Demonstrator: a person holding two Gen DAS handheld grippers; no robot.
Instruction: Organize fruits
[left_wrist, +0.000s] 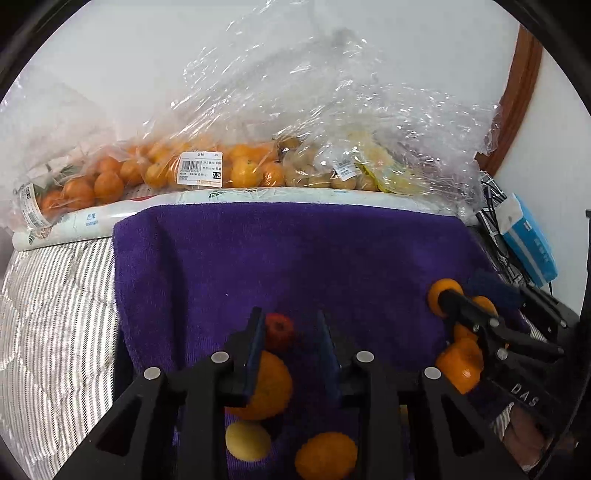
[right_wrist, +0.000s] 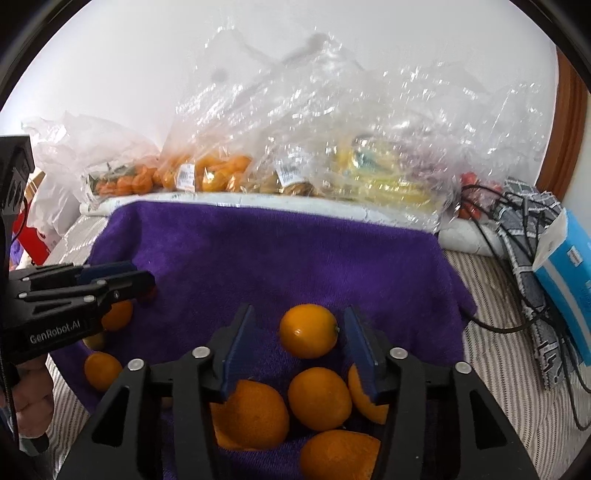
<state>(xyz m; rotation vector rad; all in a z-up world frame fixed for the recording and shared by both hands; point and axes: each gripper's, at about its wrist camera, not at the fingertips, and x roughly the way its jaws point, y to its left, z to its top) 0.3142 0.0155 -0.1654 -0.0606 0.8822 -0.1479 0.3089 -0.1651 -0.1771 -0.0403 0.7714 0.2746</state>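
where clear bags (left_wrist: 229, 162) hold oranges (left_wrist: 243, 170), loose oranges (right_wrist: 308, 330) on purple towel (right_wrist: 277, 251)

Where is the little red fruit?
In the left wrist view, the little red fruit lies on the purple towel between the left gripper's open fingers, just beyond a big orange.

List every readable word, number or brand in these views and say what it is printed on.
"GenRobot.AI": side of the left gripper.
"DAS": body of the right gripper.
"7.25": price label on the bag of oranges.
"mango": white box edge.
Other bag labels and the blue box: too blurred to read.
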